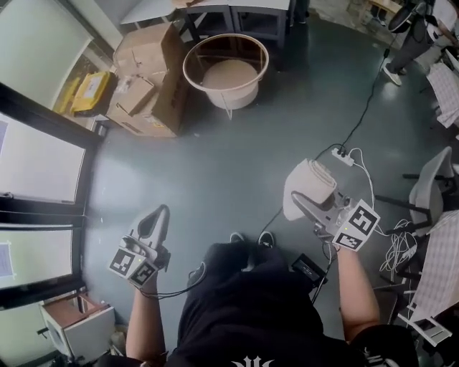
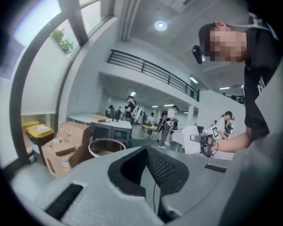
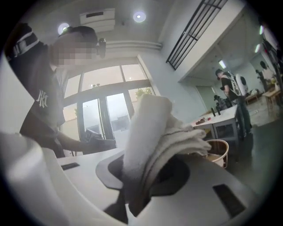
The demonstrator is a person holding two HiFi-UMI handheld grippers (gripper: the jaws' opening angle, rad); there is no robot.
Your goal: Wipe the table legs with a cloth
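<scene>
A folded white cloth (image 1: 308,188) is clamped in my right gripper (image 1: 307,208), held above the grey floor at the right of the head view. In the right gripper view the cloth (image 3: 154,145) stands up between the jaws of the gripper (image 3: 141,187) and hides most of them. My left gripper (image 1: 153,223) hangs at the lower left, its jaws together with nothing in them. The left gripper view shows its black pads (image 2: 163,167) nearly touching. Grey tables (image 1: 237,14) with dark legs stand far off at the top; the left gripper view shows them as tables (image 2: 110,126) too.
A round beige tub (image 1: 226,68) sits on the floor ahead, with cardboard boxes (image 1: 147,79) and yellow bags (image 1: 90,89) to its left. A power strip (image 1: 343,156) with cables lies near my right gripper. An office chair (image 1: 434,188) stands at the right, windows at the left.
</scene>
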